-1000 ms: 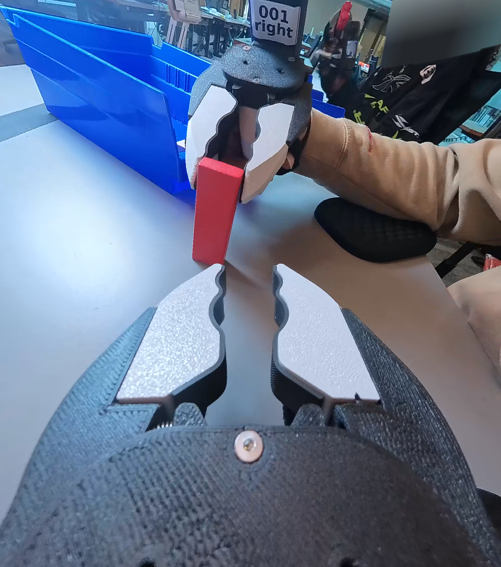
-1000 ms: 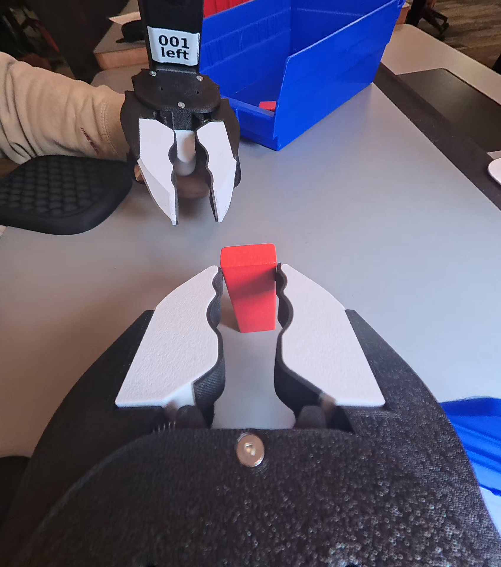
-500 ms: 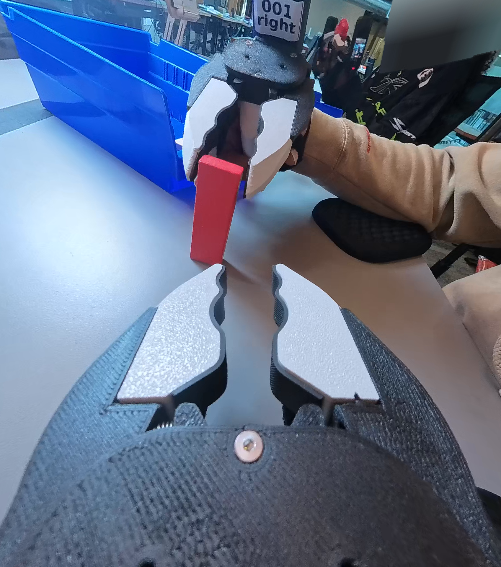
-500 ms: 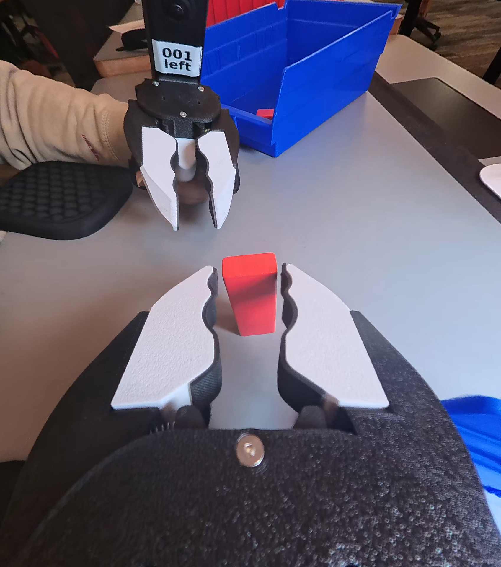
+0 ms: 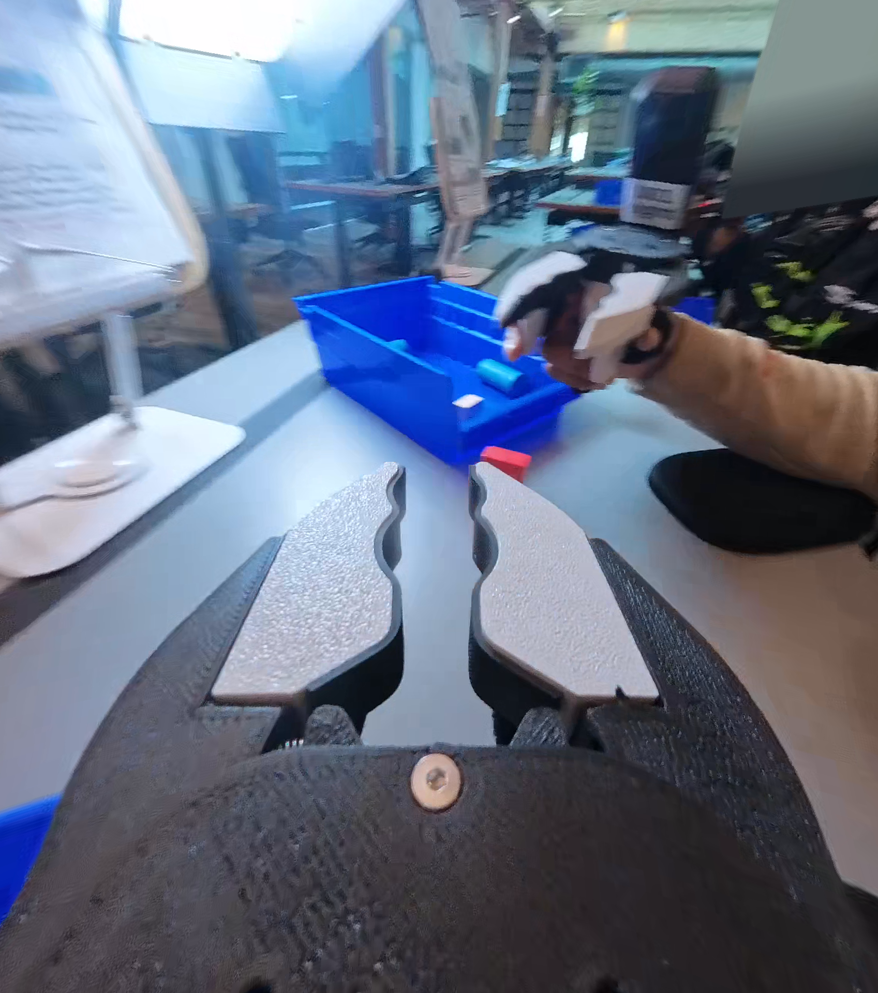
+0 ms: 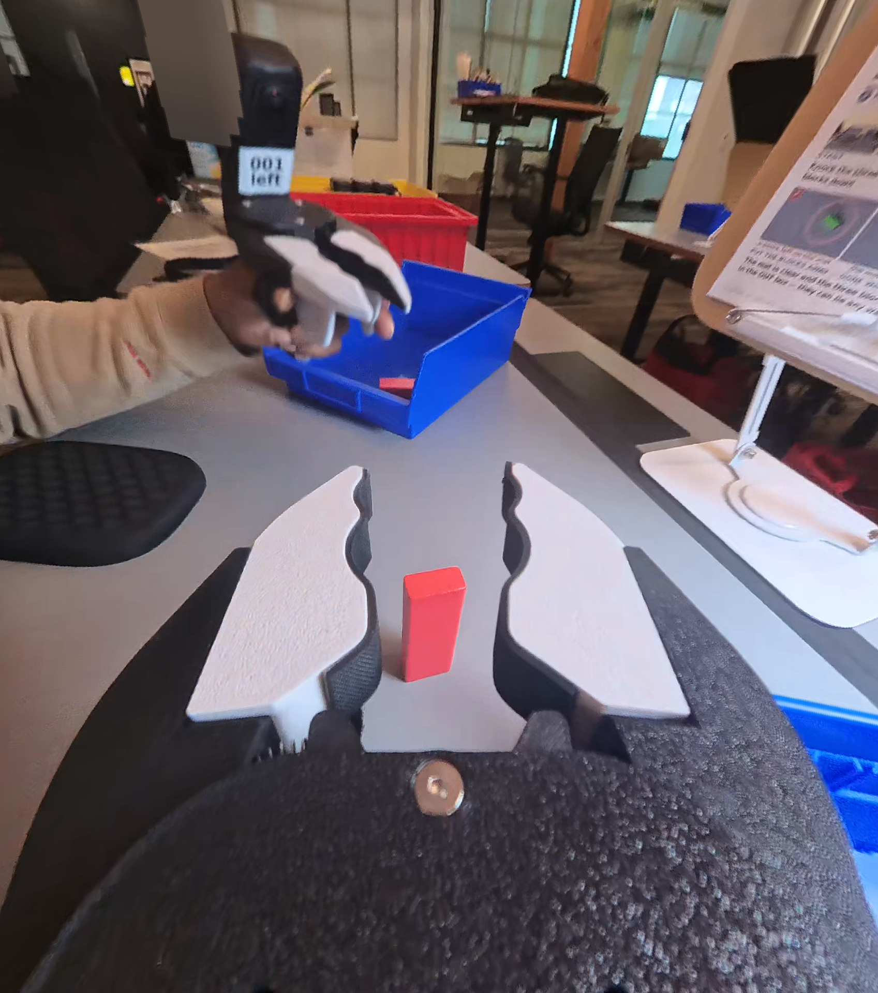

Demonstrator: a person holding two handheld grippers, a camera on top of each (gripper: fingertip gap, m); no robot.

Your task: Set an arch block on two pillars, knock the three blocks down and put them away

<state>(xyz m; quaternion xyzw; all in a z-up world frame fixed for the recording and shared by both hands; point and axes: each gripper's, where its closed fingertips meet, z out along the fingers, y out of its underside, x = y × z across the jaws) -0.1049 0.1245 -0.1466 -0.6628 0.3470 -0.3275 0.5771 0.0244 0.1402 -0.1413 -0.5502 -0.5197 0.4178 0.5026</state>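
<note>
A black padded mesh armrest (image 6: 65,499) lies at the grey desk (image 6: 275,430) edge. A white document stand (image 6: 780,516) with a printed sheet stands on the desk. Behind, a red plastic bin (image 6: 404,225).

Red pillar block (image 6: 432,623) upright on table.

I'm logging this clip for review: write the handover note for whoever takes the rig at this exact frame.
Left tool: open, empty, raised above the table near the far blue bin.
Right tool: open, empty, lifted clear of the red pillar block.
Things: that one red pillar block stands upright on the grey table, touching neither tool. The far blue bin holds a blue cylinder and a flat red piece. A second blue bin sits at the near right edge.
Done: first pillar set.
Left: second pillar, arch on top, knock all three down, put them away.
</note>
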